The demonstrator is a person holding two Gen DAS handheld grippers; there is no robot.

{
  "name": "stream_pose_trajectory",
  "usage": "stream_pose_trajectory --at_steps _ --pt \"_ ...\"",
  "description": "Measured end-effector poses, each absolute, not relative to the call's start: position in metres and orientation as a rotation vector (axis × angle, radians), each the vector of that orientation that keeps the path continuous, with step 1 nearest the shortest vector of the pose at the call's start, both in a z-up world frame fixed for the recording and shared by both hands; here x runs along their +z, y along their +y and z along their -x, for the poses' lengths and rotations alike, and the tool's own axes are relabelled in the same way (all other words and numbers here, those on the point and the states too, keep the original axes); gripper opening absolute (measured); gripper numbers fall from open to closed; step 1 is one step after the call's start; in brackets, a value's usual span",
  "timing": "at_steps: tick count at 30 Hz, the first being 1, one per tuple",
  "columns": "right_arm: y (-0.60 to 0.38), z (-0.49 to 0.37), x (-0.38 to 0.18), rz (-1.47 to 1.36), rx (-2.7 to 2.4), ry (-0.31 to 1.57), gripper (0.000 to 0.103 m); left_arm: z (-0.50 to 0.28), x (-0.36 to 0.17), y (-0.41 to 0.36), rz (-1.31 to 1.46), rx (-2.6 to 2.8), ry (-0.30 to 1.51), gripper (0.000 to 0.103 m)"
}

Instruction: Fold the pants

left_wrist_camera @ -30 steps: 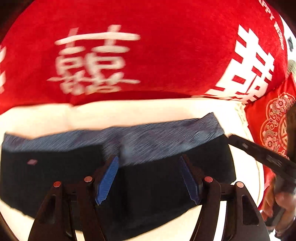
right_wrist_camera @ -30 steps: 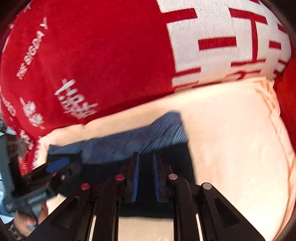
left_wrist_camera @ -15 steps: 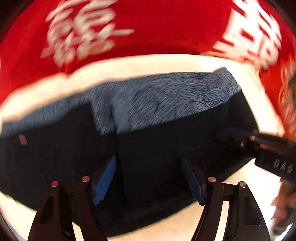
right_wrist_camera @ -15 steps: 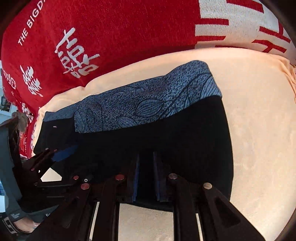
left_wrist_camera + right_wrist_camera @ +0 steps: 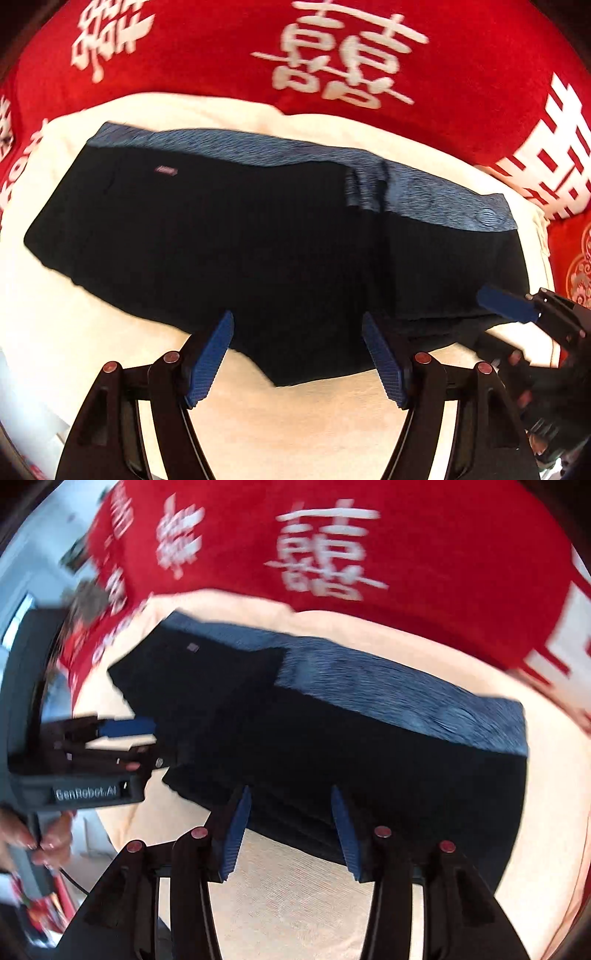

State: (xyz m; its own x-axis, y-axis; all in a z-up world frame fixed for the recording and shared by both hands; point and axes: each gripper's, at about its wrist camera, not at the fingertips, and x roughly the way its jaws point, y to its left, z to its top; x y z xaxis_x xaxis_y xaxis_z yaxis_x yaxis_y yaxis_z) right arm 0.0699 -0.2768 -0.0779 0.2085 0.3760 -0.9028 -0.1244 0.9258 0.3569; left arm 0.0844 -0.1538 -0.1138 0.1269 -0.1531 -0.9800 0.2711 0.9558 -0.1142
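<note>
The black pants (image 5: 277,251) with a blue patterned waistband (image 5: 424,192) lie folded flat across a cream cushion (image 5: 258,424). My left gripper (image 5: 297,343) hangs open over the near edge of the pants, and only cloth lying flat shows between its blue pads (image 5: 210,354). In the right wrist view the same pants (image 5: 332,746) fill the middle. My right gripper (image 5: 290,827) is over their near edge, its jaws opening; the hem lies between the pads without being pressed. Each gripper shows in the other's view: the right gripper (image 5: 506,304), the left gripper (image 5: 125,727).
A red blanket (image 5: 369,122) with large white characters rises behind the cushion. A red embroidered pillow (image 5: 576,258) sits at the right edge. A hand (image 5: 48,838) holds the left gripper's handle at the left. Bare cream cushion (image 5: 295,904) shows in front of the pants.
The right gripper's jaws went from shut at the pants' near edge to apart. Both grippers swung sideways and rolled, so more of the pants' length now shows.
</note>
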Motion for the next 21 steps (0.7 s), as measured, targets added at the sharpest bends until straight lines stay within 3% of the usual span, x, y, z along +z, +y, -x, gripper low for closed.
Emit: stream_pose_trajectory --at_steps 7,8,9,10,13,15,21 --pt "-0.244 -0.079 -0.09 -0.037 0.318 1.321 0.049 -0.083 -0.122 -0.136 -0.079 -0.316 1.428 0.073" --pt "-0.245 -0.081 -0.094 -0.066 0.328 1.35 0.042 -0.083 -0.123 -0.134 -0.077 -0.316 1.432 0.073" --pt "-0.245 -0.082 -0.094 -0.101 0.342 1.364 0.021 -0.083 -0.123 -0.13 -0.073 -0.317 1.436 0.073" --pt "-0.245 -0.084 -0.092 -0.118 0.343 1.367 0.017 -0.084 -0.122 -0.125 -0.066 -0.318 1.438 0.073" --pt "-0.245 -0.086 -0.079 -0.144 0.347 1.368 0.014 -0.085 -0.118 -0.113 -0.051 -0.317 1.429 0.073" --pt "-0.245 -0.088 -0.08 -0.227 0.379 1.389 0.0 -0.087 -0.117 -0.107 -0.039 -0.315 1.428 0.073" --pt "-0.21 -0.083 -0.094 -0.186 0.351 1.438 0.001 -0.093 -0.119 -0.086 -0.009 -0.286 1.441 0.073"
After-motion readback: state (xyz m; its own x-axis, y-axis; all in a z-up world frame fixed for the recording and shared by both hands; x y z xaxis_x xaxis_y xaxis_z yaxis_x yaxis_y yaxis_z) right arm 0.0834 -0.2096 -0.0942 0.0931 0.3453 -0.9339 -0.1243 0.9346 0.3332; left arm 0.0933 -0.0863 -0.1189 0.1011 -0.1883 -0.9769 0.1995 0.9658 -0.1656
